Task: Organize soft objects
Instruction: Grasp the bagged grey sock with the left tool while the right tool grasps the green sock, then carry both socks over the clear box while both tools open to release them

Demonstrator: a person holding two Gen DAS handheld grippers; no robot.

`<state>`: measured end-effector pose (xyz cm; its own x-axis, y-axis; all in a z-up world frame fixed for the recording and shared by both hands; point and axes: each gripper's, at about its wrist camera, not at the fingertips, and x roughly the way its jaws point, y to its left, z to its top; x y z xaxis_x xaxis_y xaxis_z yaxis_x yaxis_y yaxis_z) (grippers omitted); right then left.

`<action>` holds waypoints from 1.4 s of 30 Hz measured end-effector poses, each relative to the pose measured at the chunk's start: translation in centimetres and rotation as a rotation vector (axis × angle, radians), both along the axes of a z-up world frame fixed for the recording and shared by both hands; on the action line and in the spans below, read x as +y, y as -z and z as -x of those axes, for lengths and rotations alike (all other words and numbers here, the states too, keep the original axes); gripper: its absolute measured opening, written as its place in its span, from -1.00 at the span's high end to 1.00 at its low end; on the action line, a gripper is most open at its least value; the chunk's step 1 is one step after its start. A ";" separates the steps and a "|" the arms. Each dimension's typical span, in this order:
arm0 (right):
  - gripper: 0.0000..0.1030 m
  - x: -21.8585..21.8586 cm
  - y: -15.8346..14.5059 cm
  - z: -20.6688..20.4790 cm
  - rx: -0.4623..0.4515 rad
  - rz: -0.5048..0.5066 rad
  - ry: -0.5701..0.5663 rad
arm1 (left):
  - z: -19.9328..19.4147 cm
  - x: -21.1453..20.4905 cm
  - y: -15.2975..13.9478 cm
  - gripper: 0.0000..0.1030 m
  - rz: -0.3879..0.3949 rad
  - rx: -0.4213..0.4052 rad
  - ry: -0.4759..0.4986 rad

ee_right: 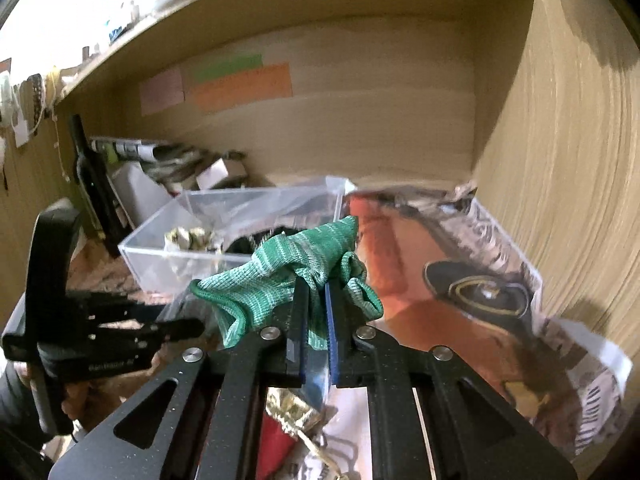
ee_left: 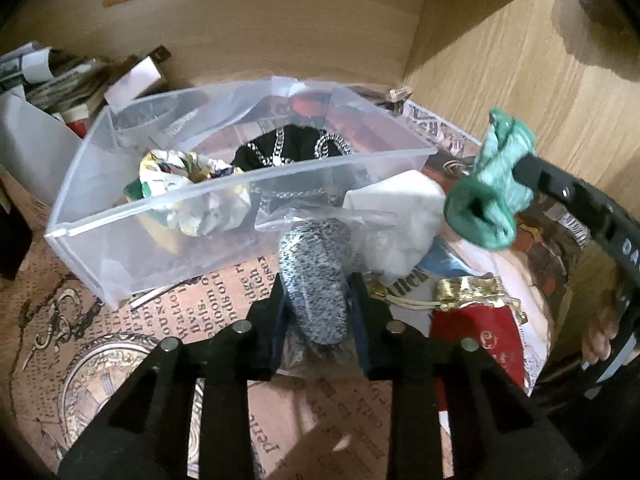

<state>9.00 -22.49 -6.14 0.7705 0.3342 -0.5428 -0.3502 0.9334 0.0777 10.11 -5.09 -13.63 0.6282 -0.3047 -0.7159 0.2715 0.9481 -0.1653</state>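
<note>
The left gripper (ee_left: 318, 300) is clamped on a speckled grey knitted item in crinkly clear plastic (ee_left: 316, 280), just in front of a clear rigid plastic bin (ee_left: 132, 236). The right gripper (ee_right: 316, 300), jaws nearly closed, pinches a ribbed green knit cloth (ee_right: 276, 276) above printed paper (ee_right: 420, 280). Inside the bin lie a patterned scrunchie (ee_left: 188, 188) and a black chain-trimmed fabric (ee_left: 288, 148).

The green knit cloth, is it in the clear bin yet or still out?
Out. The green knit cloth hangs bunched in the right gripper, short of the clear plastic bin.
</note>
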 end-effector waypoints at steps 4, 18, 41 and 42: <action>0.87 0.0 -1.1 0.0 -0.034 -0.017 0.001 | 1.4 0.2 -1.5 0.47 0.004 -0.046 -0.001; 0.87 2.6 -4.3 -1.9 -0.125 -0.062 -0.069 | 2.0 3.2 -9.1 0.46 0.021 -0.291 -0.110; 0.86 7.5 0.9 -9.7 0.124 0.058 -0.152 | -7.8 5.8 -5.0 0.46 -0.043 -0.108 -0.180; 0.86 7.7 1.2 -9.8 0.133 0.064 -0.155 | -8.1 5.7 -4.6 0.46 -0.046 -0.096 -0.179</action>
<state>18.83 -14.82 -7.30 0.6323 0.4051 -0.6603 -0.4806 0.8737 0.0757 18.22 0.66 -9.04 0.7353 -0.1502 -0.6609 0.1103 0.9887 -0.1020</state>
